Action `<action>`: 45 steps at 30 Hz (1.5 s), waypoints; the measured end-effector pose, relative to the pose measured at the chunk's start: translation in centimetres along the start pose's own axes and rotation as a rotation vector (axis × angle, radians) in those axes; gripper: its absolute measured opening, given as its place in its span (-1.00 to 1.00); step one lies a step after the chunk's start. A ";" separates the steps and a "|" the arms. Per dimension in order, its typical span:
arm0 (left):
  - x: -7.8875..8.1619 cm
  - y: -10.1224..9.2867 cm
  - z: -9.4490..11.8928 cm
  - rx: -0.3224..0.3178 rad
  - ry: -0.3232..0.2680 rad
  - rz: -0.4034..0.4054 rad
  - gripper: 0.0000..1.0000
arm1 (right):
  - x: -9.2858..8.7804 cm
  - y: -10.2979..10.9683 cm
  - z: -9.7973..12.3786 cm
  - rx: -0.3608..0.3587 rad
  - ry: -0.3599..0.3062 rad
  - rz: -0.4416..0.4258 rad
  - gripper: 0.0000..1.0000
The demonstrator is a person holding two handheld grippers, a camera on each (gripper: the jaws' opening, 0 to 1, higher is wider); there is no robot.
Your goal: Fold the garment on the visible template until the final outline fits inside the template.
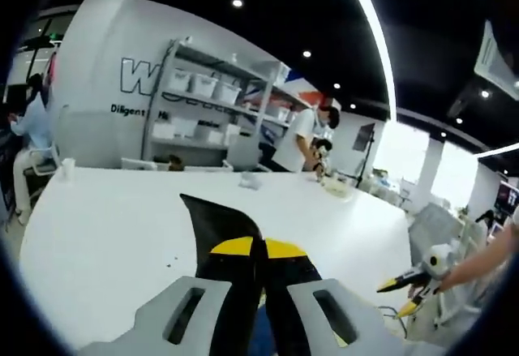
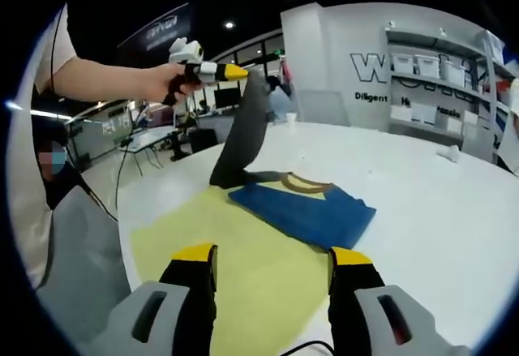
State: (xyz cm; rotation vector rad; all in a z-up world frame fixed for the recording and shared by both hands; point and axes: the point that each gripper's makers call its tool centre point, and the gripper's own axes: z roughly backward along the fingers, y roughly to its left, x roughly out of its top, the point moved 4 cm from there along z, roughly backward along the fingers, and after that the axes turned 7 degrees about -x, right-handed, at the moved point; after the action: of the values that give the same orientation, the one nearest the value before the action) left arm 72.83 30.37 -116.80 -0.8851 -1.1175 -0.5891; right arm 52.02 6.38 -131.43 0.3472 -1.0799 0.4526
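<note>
A blue garment point(image 2: 304, 210) with a yellow, brown-trimmed neckline lies partly folded on the pale yellow template point(image 2: 219, 275) on the white table point(image 2: 454, 226). Its dark grey sleeve point(image 2: 246, 129) is lifted upright, pinched at the top by my left gripper point(image 2: 237, 72), which a hand holds above the table. In the left gripper view, the yellow-tipped left gripper point(image 1: 259, 248) is shut on that dark sleeve point(image 1: 212, 218). My right gripper point(image 2: 272, 257) hovers open over the template's near part, short of the garment. It also appears at the right, as the right gripper point(image 1: 399, 295).
The round white table point(image 1: 105, 234) has its edge close on the left, by the template. A small white object point(image 2: 448, 152) and other items point(image 1: 250, 180) sit on its far side. Shelves with white bins point(image 1: 203, 96) and a standing person point(image 1: 304, 137) are beyond.
</note>
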 end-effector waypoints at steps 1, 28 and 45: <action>-0.6 -0.4 -0.6 -0.014 0.019 -0.003 -0.97 | 0.0 0.0 0.0 -0.001 0.000 -0.002 0.04; -11.4 -4.7 -9.9 -0.175 0.344 -0.084 -0.97 | -0.9 -0.7 0.1 -0.015 0.004 -0.028 0.04; -18.1 -6.7 -12.6 -0.212 0.482 -0.094 -0.97 | -1.1 -1.0 -0.4 -0.001 0.038 -0.019 0.04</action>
State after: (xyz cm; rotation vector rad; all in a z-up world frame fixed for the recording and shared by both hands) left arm 67.69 15.69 -133.85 -0.8151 -0.6690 -0.9552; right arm 52.39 5.47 -132.69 0.3463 -1.0395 0.4403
